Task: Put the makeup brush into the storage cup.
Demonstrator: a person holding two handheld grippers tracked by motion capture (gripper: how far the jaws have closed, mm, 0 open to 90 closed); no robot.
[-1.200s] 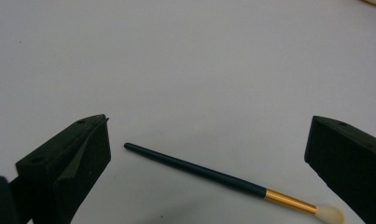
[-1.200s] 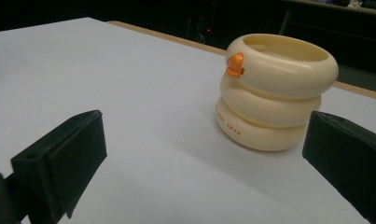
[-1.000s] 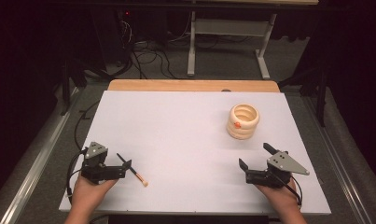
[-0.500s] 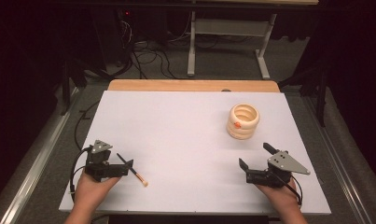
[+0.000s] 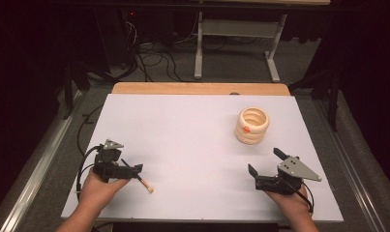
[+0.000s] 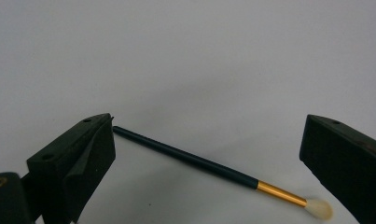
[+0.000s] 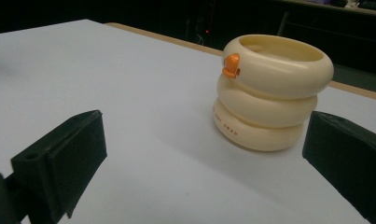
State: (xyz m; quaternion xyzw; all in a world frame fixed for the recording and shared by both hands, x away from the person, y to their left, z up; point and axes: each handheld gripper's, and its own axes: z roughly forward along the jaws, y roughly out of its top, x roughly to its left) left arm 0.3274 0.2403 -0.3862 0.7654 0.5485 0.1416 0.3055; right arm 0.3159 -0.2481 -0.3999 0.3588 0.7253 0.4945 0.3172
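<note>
1. Jaws of the left gripper (image 6: 209, 154) stand wide apart in the left gripper view, one rising at the lower left of the frame and the other at the lower right; neither grips anything.
2. Between those jaws a makeup brush (image 6: 209, 164) lies flat on the white table (image 6: 185, 60). Its dark handle runs from just beside the left-hand jaw down toward the lower right, ending in a gold ferrule and a pale tuft near the right-hand jaw. Whether the handle tip touches the jaw cannot be told.
3. High view, lower left of the frame: the left gripper (image 5: 129, 168) is held low over the table by the person's left hand (image 5: 98, 191) — the makeup brush (image 5: 142, 181) lies just ahead of it, its tuft pointing toward the lower centre.
4. Jaws of the right gripper (image 7: 204, 163) are likewise spread wide and hold nothing, one at the lower left and one at the right edge of the right gripper view.
5. Beyond them, in the upper right of that view, stands a cream holder (image 7: 269, 98) shaped as three stacked rings, upright, with a small orange beak on its top ring — well apart from both jaws.
6. High view, lower right: the right gripper (image 5: 265, 164) sits in the right hand (image 5: 292, 200); the cream holder (image 5: 252, 125) stands at the centre right of the frame, near it but not touching.
</note>
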